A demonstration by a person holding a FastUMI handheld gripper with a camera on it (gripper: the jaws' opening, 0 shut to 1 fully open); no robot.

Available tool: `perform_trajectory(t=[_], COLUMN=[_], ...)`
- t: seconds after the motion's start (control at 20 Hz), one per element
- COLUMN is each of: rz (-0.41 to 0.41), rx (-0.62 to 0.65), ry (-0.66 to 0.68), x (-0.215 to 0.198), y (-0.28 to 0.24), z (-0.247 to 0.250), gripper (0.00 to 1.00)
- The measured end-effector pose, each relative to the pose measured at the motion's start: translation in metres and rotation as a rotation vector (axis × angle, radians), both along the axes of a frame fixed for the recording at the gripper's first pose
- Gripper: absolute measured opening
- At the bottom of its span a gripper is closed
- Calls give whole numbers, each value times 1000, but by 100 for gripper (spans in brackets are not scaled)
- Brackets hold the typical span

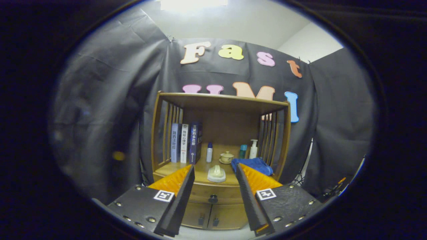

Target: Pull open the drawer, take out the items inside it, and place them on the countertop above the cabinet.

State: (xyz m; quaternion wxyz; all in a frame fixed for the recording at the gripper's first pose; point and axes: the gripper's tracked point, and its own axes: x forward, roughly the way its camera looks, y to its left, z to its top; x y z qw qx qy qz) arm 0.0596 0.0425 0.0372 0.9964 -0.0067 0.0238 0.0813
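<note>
A wooden cabinet [173, 100] stands ahead, against the booth's cloth wall. Its drawer [230, 193] sits shut under the countertop [166, 169], with a round dark knob [212, 199] in the middle. The knob lies between my two fingers and beyond them. My gripper [215, 171] is open with nothing between its fingers. What is inside the drawer is hidden.
On the countertop stand three books [185, 142], a small white bottle [209, 152], a lidded cup on a saucer [227, 157], a pale rounded object [217, 173], a blue cloth [253, 165], a teal container [243, 151] and a pump bottle [253, 149]. Two small doors [213, 216] sit below the drawer.
</note>
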Motion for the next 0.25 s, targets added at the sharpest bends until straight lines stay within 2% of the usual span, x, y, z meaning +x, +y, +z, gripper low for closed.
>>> perform_trajectory(t=[0.1,0.25], rz=[16,-14], rx=[30,58], ry=[-10,-14], x=[-11,-22], y=[-4,-27], z=[-1,-2], gripper=[73,73])
